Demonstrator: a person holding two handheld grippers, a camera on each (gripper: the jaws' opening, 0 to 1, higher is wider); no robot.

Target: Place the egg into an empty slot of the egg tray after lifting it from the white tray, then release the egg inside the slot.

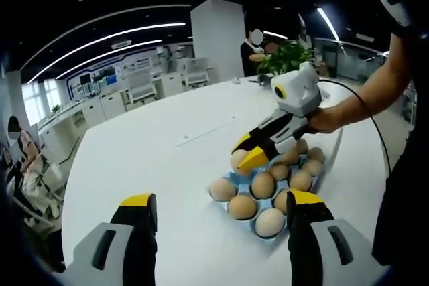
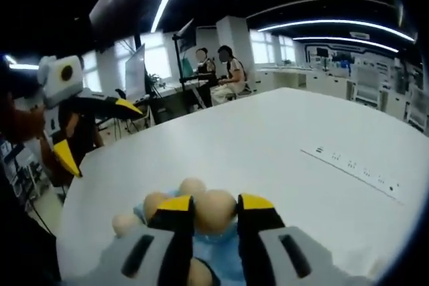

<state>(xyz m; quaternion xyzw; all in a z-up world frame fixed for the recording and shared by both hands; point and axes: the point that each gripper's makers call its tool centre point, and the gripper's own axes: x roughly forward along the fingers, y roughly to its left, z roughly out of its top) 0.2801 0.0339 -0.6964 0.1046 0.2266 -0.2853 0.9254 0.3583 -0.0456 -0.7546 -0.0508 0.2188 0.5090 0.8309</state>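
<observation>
Matt smooth-shelled eggs (image 1: 263, 185), blue moulded plastic egg tray (image 1: 234, 177), smooth white semi-gloss table (image 1: 154, 159), matt plastic right gripper (image 2: 214, 216) jaws

1. The right gripper (image 2: 213, 213) had its yellow-tipped jaws closed against an egg (image 2: 214, 211) held between them.
2. Just below it lay the blue egg tray (image 2: 224, 259), with more eggs (image 2: 154, 204) to its left.
3. The left gripper (image 2: 94, 128) hung wide open, far to its left, above the white worktop (image 2: 281, 159).

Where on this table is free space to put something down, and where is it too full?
Free: the white table left of the egg tray, and beyond it toward the plant. Crowded: the tray, full of eggs, with the right gripper over it.
</observation>
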